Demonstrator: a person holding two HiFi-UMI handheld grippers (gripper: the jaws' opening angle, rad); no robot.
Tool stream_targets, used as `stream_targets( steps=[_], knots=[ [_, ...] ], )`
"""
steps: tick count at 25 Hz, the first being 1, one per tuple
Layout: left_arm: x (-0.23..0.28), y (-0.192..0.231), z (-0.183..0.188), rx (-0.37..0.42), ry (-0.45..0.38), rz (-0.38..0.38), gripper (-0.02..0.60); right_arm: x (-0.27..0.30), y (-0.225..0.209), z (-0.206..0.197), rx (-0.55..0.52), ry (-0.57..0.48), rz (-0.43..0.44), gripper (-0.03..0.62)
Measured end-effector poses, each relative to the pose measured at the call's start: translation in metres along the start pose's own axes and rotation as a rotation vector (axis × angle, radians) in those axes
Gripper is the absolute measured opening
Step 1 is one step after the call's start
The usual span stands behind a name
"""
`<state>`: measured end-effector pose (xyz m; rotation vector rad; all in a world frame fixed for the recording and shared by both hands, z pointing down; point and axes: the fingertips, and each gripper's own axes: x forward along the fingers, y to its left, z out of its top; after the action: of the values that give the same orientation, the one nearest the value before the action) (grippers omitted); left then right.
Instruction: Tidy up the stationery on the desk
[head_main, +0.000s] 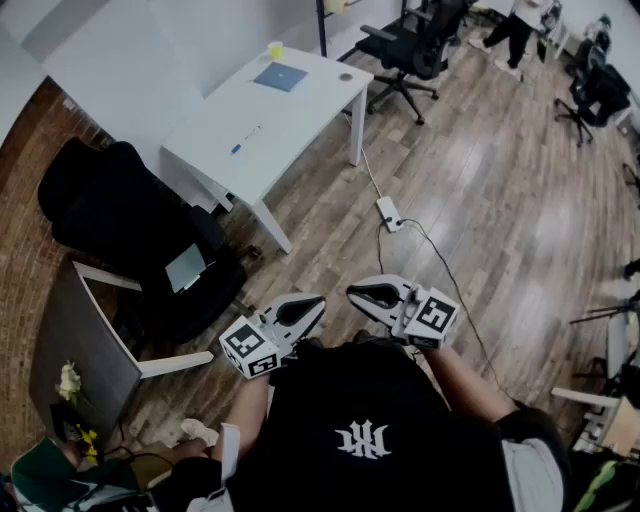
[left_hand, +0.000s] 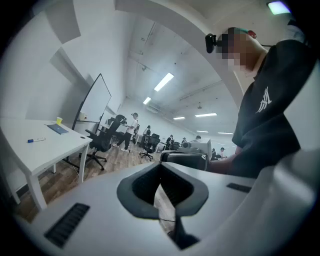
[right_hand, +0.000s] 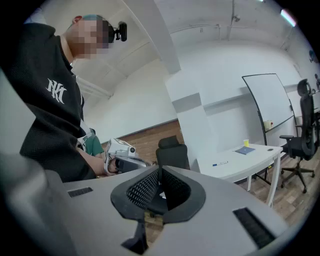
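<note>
Wood-plank flooring fills an open office, and a white desk (head_main: 300, 115) stands well apart from the person, across open floor. On the desk lie a blue notebook (head_main: 280, 76), a blue-capped pen (head_main: 237, 148) near its nearer edge, a small dark round object (head_main: 346, 76) and a yellow cup (head_main: 275, 48) at the far edge, its contents out of sight. Between the person and the desk, a white power strip (head_main: 390, 212) and its cable lie on the floor. A black swivel chair (head_main: 415, 50) stands beyond the desk's right end, and a bulky black chair (head_main: 125, 210) sits to its left. The left hand-held gripper (head_main: 312, 306) and the right hand-held gripper (head_main: 358, 293) are held before the chest, tips near each other. Both are clenched with nothing between the jaws. Square markers cover their cubes. The black shirt (head_main: 400, 400) bears a white monogram, too stylised to read.
</note>
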<state>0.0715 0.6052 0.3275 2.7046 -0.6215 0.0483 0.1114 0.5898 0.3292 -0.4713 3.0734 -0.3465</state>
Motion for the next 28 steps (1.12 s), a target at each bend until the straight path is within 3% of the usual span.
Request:
stream_targets(
  steps=[7,12,16,28],
  knots=[
    [0.004,-0.007,0.006,-0.041,-0.033,-0.019,0.003,-0.006,0.002,0.002,-0.010,0.015,0.023,0.043],
    [0.003,-0.014,0.016,-0.115,-0.107,-0.044,0.003,-0.016,0.005,-0.004,0.008,0.012,0.025,0.043],
    [0.007,-0.018,0.004,-0.108,-0.063,-0.023,0.003,-0.024,0.008,-0.004,0.043,-0.034,0.043,0.043],
    [0.029,-0.036,-0.018,-0.079,0.019,-0.004,0.003,-0.049,0.004,-0.024,0.030,0.009,0.048,0.043]
  ],
)
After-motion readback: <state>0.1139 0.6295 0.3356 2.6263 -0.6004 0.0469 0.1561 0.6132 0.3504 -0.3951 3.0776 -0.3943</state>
